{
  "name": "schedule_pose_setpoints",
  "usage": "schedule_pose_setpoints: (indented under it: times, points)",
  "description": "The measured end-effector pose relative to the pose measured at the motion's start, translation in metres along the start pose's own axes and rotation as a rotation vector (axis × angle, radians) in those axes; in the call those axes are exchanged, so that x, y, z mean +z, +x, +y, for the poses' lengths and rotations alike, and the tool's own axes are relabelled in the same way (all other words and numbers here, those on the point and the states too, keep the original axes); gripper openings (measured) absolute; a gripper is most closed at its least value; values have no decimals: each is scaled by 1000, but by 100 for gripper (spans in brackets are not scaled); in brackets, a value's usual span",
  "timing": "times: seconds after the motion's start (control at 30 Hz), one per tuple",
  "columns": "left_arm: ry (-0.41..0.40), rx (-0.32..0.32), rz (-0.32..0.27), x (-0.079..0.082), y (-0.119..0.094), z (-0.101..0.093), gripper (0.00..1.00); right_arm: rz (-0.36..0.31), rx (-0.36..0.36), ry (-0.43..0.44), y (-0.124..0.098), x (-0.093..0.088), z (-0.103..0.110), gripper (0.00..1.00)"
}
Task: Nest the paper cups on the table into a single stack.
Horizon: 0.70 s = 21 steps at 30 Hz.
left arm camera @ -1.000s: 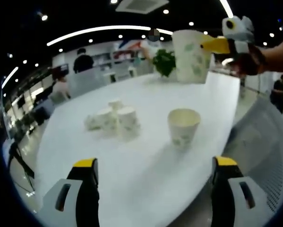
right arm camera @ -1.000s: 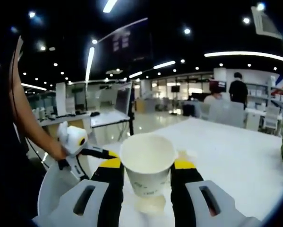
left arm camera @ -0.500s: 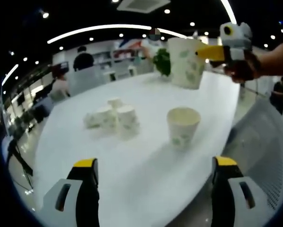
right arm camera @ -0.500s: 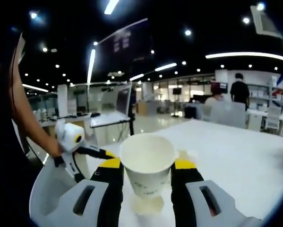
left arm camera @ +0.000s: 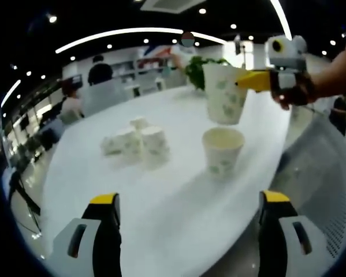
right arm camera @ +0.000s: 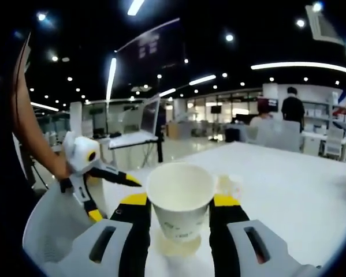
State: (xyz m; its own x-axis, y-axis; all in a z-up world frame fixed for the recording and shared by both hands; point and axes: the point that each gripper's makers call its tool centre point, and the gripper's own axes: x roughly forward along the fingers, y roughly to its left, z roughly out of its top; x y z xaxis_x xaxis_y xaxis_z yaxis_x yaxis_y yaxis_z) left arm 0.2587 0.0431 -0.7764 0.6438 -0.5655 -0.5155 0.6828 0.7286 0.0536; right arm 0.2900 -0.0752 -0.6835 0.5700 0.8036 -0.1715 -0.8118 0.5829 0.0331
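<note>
Paper cup (right arm camera: 180,199) clamped in right gripper (right arm camera: 180,202) above another cup (left arm camera: 222,151); left gripper (left arm camera: 187,202) wide open, empty

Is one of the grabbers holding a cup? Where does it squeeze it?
Yes. The right hand-held gripper squeezes a paper cup by its side walls, below the rim.

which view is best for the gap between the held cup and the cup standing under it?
Left gripper view: the held cup hangs clear above the standing cup. In the right gripper view the held cup covers most of the standing one.
</note>
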Motion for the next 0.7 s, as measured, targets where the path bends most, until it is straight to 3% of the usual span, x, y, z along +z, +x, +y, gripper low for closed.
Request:
schedule_pose_setpoints:
  times: [0.37,0.7]
  points:
    - [4,3,3,0,0,0,99,-2,-2,-3,4,-9,3,36]
    - [7,5,7,-1,-1,0,99,27,2,4,9,-28,6,36]
